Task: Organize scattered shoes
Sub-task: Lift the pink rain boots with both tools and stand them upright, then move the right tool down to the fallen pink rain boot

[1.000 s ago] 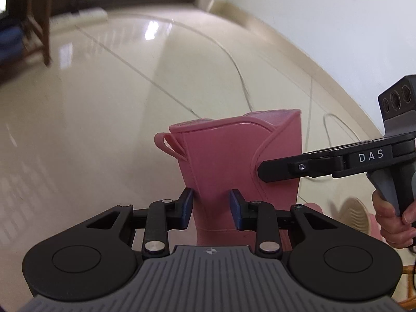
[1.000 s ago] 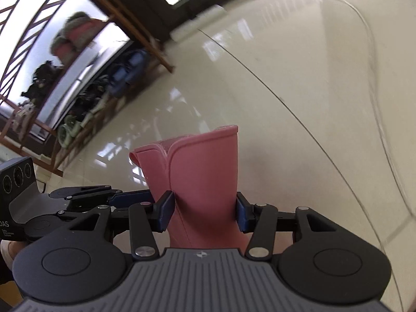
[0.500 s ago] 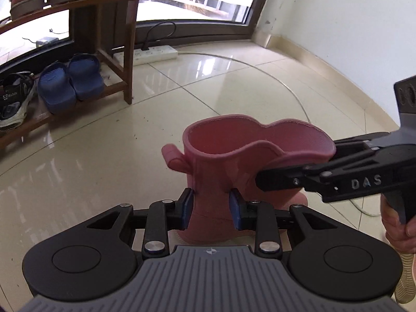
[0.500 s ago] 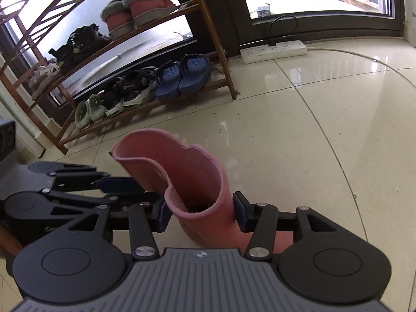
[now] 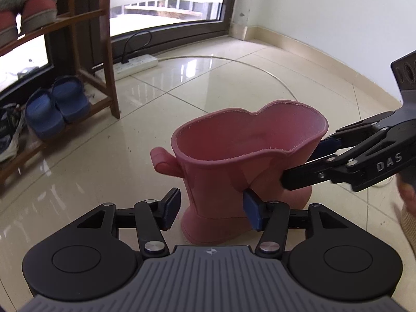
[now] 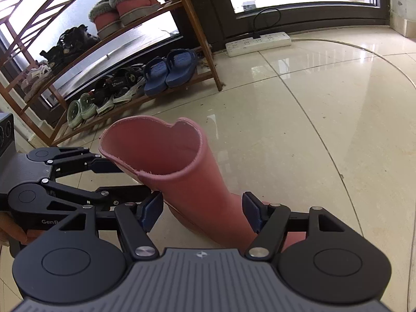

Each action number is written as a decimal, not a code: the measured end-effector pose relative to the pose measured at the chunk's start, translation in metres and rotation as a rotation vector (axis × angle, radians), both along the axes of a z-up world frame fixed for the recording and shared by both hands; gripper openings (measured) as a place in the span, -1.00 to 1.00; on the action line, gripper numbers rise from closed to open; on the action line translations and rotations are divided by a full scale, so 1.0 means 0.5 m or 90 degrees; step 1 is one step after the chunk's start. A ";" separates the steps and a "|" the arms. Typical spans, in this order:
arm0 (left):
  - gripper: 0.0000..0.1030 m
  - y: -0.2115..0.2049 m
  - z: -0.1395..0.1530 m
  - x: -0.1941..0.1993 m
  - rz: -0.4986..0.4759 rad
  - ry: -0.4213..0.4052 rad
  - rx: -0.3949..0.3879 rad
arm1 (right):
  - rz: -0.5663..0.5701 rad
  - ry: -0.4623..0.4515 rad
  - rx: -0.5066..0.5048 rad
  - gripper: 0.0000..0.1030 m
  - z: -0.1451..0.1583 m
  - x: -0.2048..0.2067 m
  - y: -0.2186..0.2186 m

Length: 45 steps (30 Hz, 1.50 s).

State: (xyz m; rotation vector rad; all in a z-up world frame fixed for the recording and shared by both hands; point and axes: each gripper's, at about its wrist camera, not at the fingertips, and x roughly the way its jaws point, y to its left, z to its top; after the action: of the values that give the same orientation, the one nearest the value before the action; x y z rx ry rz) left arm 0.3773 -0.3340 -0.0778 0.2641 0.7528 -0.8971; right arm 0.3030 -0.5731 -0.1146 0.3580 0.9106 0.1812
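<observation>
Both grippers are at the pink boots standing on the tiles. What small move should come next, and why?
Probably draw both grippers straight back. The pink boots stand upright on the floor, and the left gripper and right gripper are opening, pads spread beside the shafts. With the grip let go, backing off without brushing the boots seems the safe step.

Left gripper [image 5: 211, 209]: black linkages, blue pads, silver screws, ribbed grey body | Right gripper [image 6: 202, 210]: identical build, white "DAS" lettering

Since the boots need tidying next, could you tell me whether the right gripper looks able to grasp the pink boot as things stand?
Probably yes: the right gripper is opening with the pink boot standing upright between its fingers, nothing else between.
</observation>
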 end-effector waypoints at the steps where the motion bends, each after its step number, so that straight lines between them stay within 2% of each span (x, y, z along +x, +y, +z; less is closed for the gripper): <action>1: 0.26 0.000 -0.002 0.005 -0.009 -0.005 -0.002 | -0.005 0.001 0.002 0.42 0.002 -0.006 -0.005; 7: 0.44 0.013 -0.006 0.036 -0.099 -0.013 -0.013 | -0.044 0.019 0.000 0.42 0.010 -0.060 -0.054; 9: 0.45 0.014 -0.011 0.051 -0.148 0.011 -0.023 | -0.062 0.028 -0.003 0.43 0.008 -0.080 -0.071; 13: 0.45 0.008 -0.021 0.064 -0.177 0.048 -0.056 | -0.119 0.058 0.003 0.46 -0.007 -0.143 -0.122; 15: 0.41 0.002 -0.028 0.063 -0.184 0.041 -0.065 | -0.150 0.075 0.004 0.47 -0.022 -0.173 -0.147; 17: 0.25 -0.001 -0.034 0.060 -0.181 0.021 -0.069 | -0.174 0.088 0.006 0.47 -0.034 -0.193 -0.166; 19: -0.12 0.003 -0.040 0.065 -0.127 0.005 -0.078 | -0.200 0.096 0.010 0.47 -0.045 -0.216 -0.187; 22: -0.27 0.010 -0.045 0.072 -0.059 0.008 -0.094 | -0.215 0.097 0.009 0.47 -0.052 -0.229 -0.200; 25: -0.31 0.011 -0.044 0.066 -0.011 -0.009 -0.088 | -0.217 0.095 0.008 0.47 -0.057 -0.231 -0.205; 27: -0.31 0.018 -0.043 0.067 0.045 -0.007 -0.087 | -0.214 0.095 0.004 0.47 -0.061 -0.228 -0.200; 31: -0.32 0.053 -0.036 0.074 0.213 -0.006 -0.068 | -0.210 0.095 0.001 0.47 -0.061 -0.217 -0.190; 35: -0.32 0.086 -0.027 0.084 0.316 0.004 -0.060 | -0.211 0.099 -0.002 0.47 -0.062 -0.210 -0.184; 38: -0.24 0.099 -0.021 0.084 0.346 0.033 -0.068 | -0.212 0.103 -0.005 0.47 -0.062 -0.206 -0.183; 42: 0.00 0.094 -0.013 0.076 0.334 0.059 -0.066 | -0.224 0.112 -0.022 0.47 -0.063 -0.218 -0.189; 45: 0.06 0.087 0.001 0.050 0.304 0.053 -0.057 | -0.251 0.131 -0.039 0.46 -0.064 -0.254 -0.208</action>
State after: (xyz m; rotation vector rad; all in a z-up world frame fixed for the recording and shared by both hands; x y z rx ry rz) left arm 0.4025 -0.2904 -0.0774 -0.0363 0.8065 -0.4876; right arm 0.1762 -0.6771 -0.1467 0.4980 1.0270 -0.2494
